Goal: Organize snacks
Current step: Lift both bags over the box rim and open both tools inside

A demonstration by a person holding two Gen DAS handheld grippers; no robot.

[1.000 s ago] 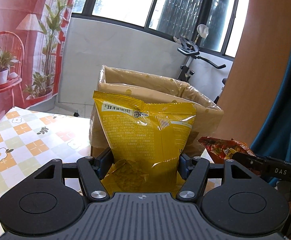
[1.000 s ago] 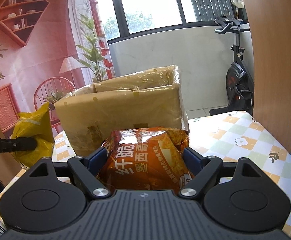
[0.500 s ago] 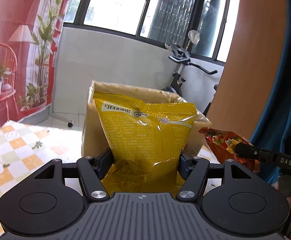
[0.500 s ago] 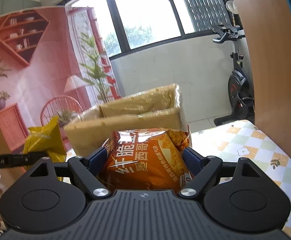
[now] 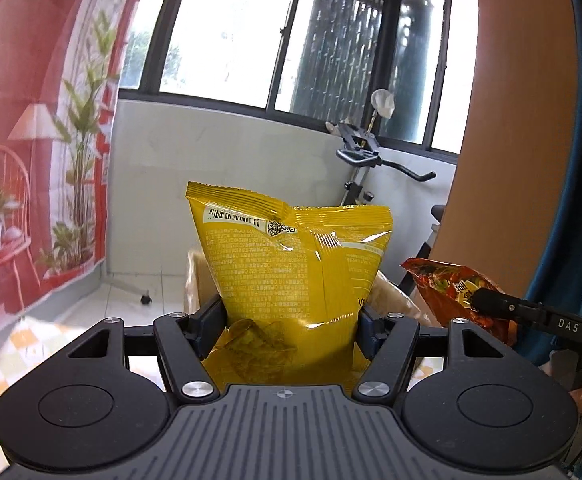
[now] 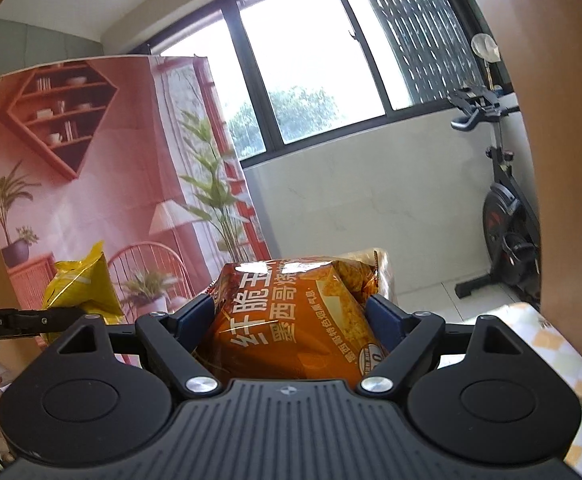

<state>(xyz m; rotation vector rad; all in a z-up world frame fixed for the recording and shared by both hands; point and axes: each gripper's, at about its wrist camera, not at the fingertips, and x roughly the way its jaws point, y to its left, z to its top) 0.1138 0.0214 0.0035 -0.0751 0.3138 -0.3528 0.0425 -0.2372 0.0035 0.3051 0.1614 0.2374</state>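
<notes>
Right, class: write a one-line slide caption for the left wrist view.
Left gripper holds a yellow chip bag upright above the cardboard box; an orange snack bag is at right.

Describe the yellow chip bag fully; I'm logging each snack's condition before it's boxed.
The yellow chip bag is glossy crinkled foil, sealed and puffed, standing upright with its crimped top edge up. Its back faces the camera: barcode, QR code, fine print, centre seam. The left gripper clamps its lower part from both sides, in front of the cardboard box.

Room background: daylit balcony area.
Dark-framed windows (image 6: 311, 92) above a white wall (image 5: 219, 184); exercise bike (image 6: 507, 216) on tiled floor (image 5: 103, 304); printed pink backdrop (image 6: 103, 184) at left.
</notes>
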